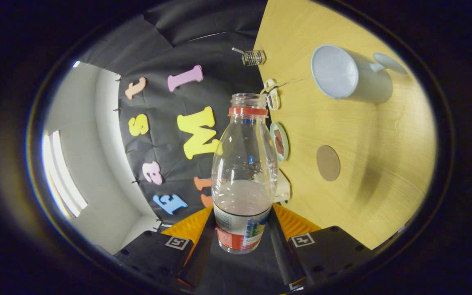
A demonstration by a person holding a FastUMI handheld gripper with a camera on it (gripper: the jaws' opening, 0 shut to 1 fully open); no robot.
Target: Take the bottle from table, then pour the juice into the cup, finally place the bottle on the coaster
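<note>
Beyond my fingers, rolled sideways in view: table (363, 196), pale wood grain, smooth. On it mug (348, 76), light glazed cylinder, handle on far side, interior looks empty. Between my fingers: bottle (242, 172), clear ribbed plastic, uncapped, red neck ring, printed label at base, cloudy liquid low inside. My gripper (242, 233) clamped on bottle's labelled base. Coaster (328, 162), flat brown disc, near mug, bare.

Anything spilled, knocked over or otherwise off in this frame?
Nothing stands out. The open bottle sits clamped between the gripper fingers with liquid inside, the cup stands on the wooden table, and the round coaster lies bare. No spill visible.
</note>
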